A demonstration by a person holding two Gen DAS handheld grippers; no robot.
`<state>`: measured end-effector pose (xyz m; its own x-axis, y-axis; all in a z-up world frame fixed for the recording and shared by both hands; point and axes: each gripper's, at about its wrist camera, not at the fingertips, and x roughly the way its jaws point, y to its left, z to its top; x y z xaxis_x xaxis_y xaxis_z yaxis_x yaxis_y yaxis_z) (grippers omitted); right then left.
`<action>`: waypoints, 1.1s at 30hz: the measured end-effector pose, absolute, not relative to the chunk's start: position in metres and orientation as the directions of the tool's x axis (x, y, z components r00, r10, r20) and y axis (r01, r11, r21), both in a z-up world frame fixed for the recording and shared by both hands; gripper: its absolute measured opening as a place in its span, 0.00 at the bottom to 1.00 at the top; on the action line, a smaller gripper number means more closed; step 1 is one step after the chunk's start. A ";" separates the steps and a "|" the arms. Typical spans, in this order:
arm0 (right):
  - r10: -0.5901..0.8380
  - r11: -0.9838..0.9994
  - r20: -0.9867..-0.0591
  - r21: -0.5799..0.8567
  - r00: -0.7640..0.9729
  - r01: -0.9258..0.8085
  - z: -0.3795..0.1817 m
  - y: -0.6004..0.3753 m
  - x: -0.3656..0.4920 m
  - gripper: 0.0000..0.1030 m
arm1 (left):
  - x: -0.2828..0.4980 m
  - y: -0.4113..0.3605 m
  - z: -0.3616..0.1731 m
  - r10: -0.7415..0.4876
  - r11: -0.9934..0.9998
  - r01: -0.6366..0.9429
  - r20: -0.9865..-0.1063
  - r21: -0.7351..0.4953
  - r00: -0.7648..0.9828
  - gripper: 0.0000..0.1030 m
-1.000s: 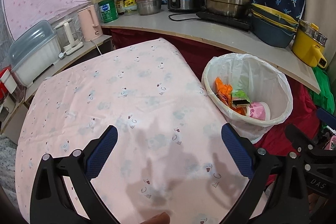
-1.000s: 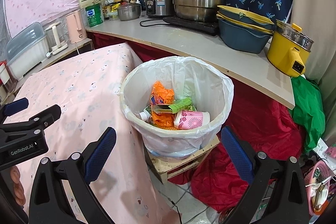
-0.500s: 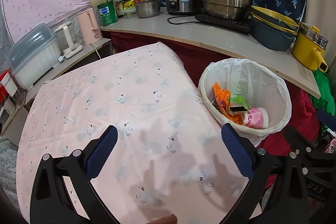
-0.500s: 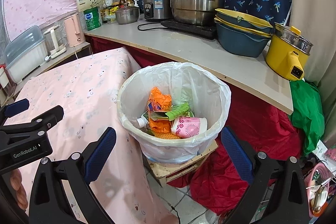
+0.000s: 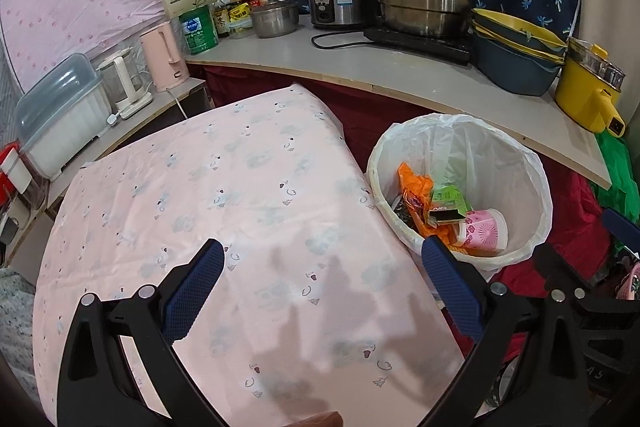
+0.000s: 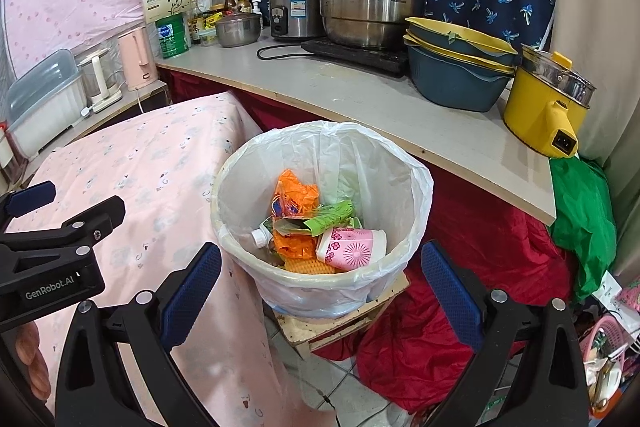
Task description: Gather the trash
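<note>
Your left gripper [image 5: 320, 283], marked GenRobot.AI, and right gripper [image 6: 320, 285] both gape empty; ASD steamer pot [image 6: 372, 1] sits far behind the bin [image 6: 320, 279].

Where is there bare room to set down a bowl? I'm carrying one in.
The pink tablecloth lies bare from the bin across to the kettles. The counter has a free strip along its front edge, between the green can and the yellow pot. Its back is crowded with pots and basins. Both claws, left claw and right claw, are open.
</note>
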<state>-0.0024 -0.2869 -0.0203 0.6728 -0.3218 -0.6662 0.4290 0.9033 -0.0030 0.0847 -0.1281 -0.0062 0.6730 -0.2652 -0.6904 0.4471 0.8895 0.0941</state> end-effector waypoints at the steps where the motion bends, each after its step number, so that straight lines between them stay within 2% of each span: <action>1: -0.322 0.903 -0.666 -0.003 0.672 0.429 -0.021 -0.287 -0.003 0.94 | 0.085 -0.129 -0.006 -0.265 0.890 0.447 -0.691 0.093 0.672 0.92; 33: -0.309 0.905 -0.674 0.007 0.671 0.424 -0.029 -0.291 -0.001 0.94 | 0.081 -0.138 -0.010 -0.250 0.893 0.437 -0.687 0.109 0.682 0.92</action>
